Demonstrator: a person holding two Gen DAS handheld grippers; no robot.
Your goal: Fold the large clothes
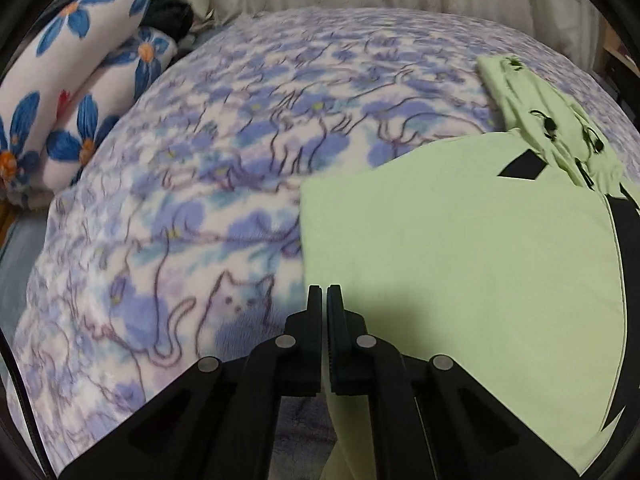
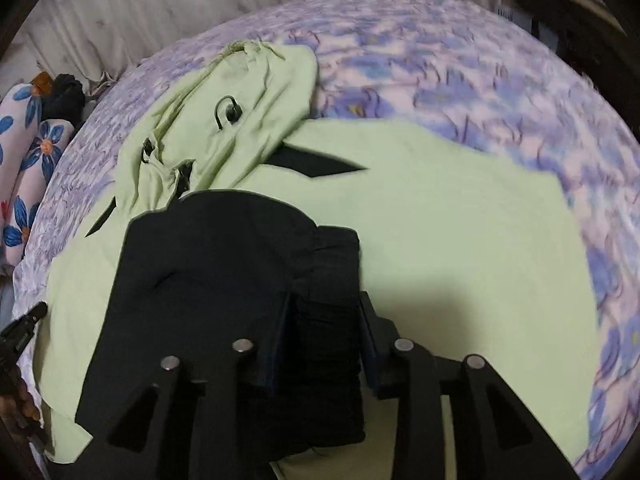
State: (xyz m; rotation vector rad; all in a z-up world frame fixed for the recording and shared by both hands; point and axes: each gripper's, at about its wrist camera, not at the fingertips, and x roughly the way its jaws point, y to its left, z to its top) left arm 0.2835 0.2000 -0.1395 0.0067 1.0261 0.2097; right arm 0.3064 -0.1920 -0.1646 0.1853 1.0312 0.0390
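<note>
A: Where does the green jacket lie?

B: We see it flat on the floral blanket, hood at the jacket's far end, so its long axis runs away from us.

A: And our grippers?

B: Our left gripper, jaws pressed together, sits at the jacket's near left edge; whether cloth is pinched, we cannot tell. Our right gripper, jaws narrow, clamps the black sleeve draped over the jacket's middle. We judge the right nearer the fold.

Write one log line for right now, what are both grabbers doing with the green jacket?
left gripper: shut, at green jacket edge | right gripper: gripping black sleeve | blanket: underneath
</note>
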